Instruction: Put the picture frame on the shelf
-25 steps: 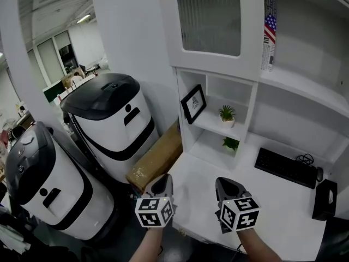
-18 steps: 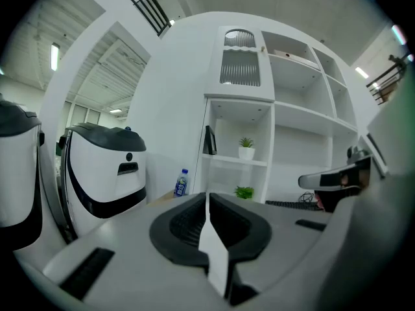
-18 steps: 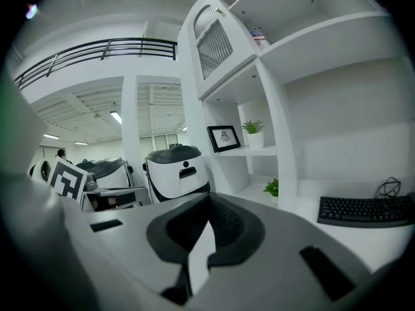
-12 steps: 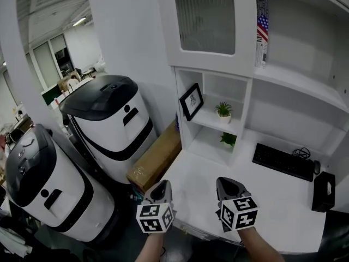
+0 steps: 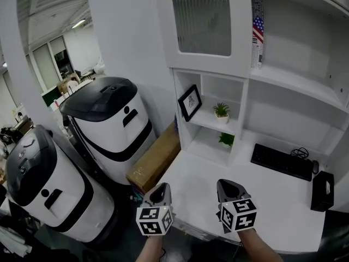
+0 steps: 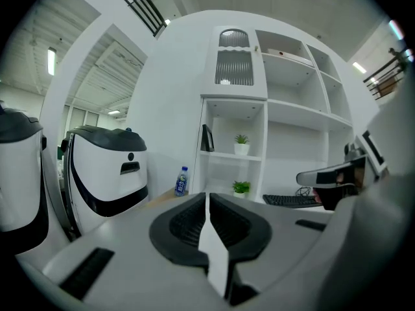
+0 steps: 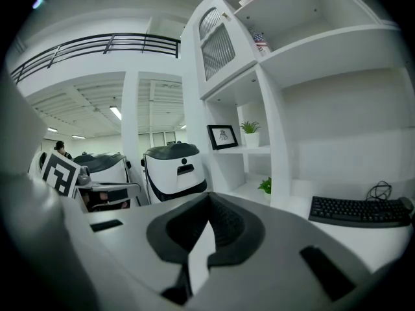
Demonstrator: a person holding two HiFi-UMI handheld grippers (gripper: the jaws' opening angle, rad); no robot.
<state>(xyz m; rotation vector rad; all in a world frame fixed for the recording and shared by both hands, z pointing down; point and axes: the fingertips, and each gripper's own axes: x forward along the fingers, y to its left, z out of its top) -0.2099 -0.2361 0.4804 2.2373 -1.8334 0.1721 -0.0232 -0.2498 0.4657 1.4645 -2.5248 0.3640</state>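
The black picture frame [image 5: 190, 102] leans tilted against the left wall of the white shelf's [image 5: 214, 123] upper cubby, beside a small potted plant [image 5: 221, 111]. It also shows in the left gripper view, edge-on, as the frame [image 6: 207, 138], and in the right gripper view as the frame [image 7: 223, 136]. My left gripper [image 5: 159, 190] hovers at the desk's near edge, shut and empty. My right gripper [image 5: 228, 187] hangs beside it over the desk, also shut with nothing held. Both point toward the shelf from well short of it.
A second plant [image 5: 226, 140] sits in the lower cubby. A keyboard [image 5: 281, 161] and a black box [image 5: 320, 191] lie on the white desk [image 5: 272, 201]. Two large white-and-black machines [image 5: 112, 124] and a cardboard box [image 5: 155, 160] stand at left. A water bottle [image 6: 182, 181] stands beside the shelf.
Both grippers have drifted slightly lower in the head view, a little farther from the shelf. The frame stays in its cubby.
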